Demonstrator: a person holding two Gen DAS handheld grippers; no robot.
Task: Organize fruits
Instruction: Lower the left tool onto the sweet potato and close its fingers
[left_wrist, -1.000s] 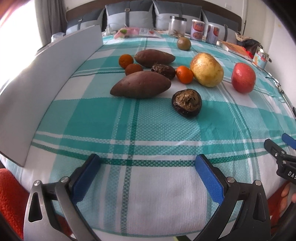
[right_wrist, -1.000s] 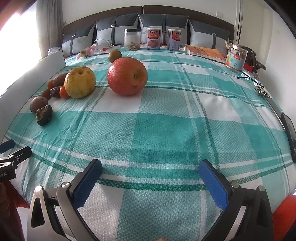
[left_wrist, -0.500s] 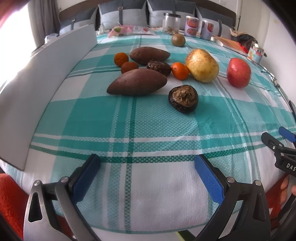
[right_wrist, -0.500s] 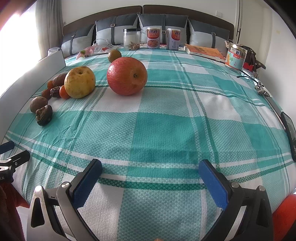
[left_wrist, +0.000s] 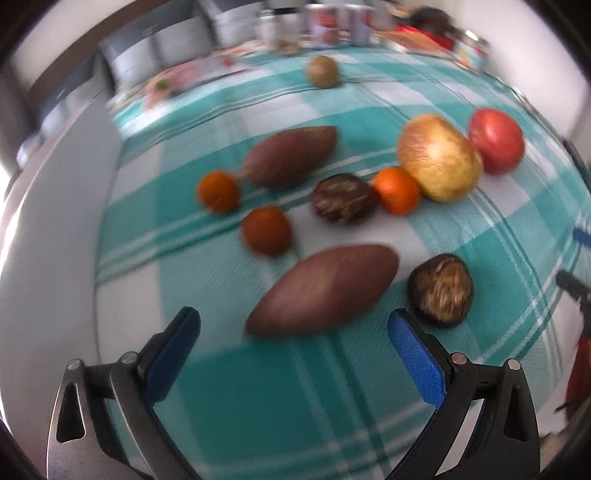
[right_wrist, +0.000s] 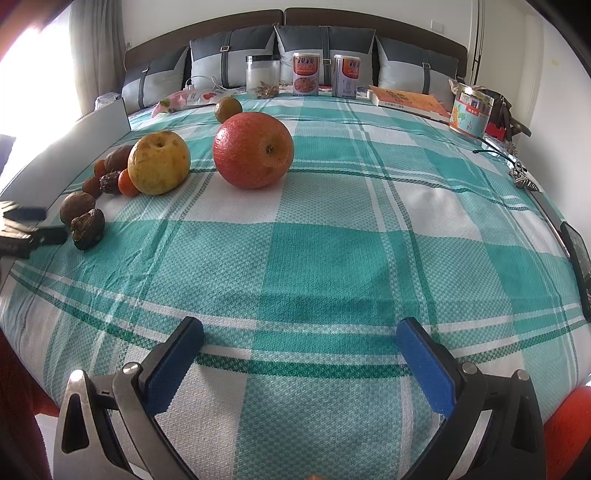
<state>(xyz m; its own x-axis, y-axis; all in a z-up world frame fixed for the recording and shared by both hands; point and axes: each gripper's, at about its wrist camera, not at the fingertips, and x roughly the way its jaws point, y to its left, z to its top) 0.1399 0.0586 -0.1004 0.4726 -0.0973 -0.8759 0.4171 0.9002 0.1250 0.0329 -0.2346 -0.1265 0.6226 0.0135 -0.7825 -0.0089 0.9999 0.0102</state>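
On a teal checked cloth lie two brown sweet potatoes, the near one (left_wrist: 325, 290) just beyond my open left gripper (left_wrist: 293, 330), the far one (left_wrist: 291, 155) behind it. Around them sit small oranges (left_wrist: 266, 229), two dark wrinkled fruits (left_wrist: 441, 288), a yellow pear (left_wrist: 439, 157), a red apple (left_wrist: 496, 140) and a green fruit (left_wrist: 322, 71). The left wrist view is blurred. My right gripper (right_wrist: 299, 341) is open over bare cloth near the front edge, well short of the red apple (right_wrist: 253, 149) and yellow pear (right_wrist: 159, 162). The left gripper (right_wrist: 26, 229) shows at that view's left edge.
A white board (left_wrist: 48, 229) stands along the left side of the cloth. Cans (right_wrist: 306, 74) and a jar (right_wrist: 263, 75) line the back by grey cushions. A book (right_wrist: 406, 99) and a tin (right_wrist: 472, 110) sit at the back right, a dark phone (right_wrist: 576, 254) at the right edge.
My left gripper has moved forward and up over the cloth, so the near sweet potato now lies just past its fingertips. The right gripper has barely moved.
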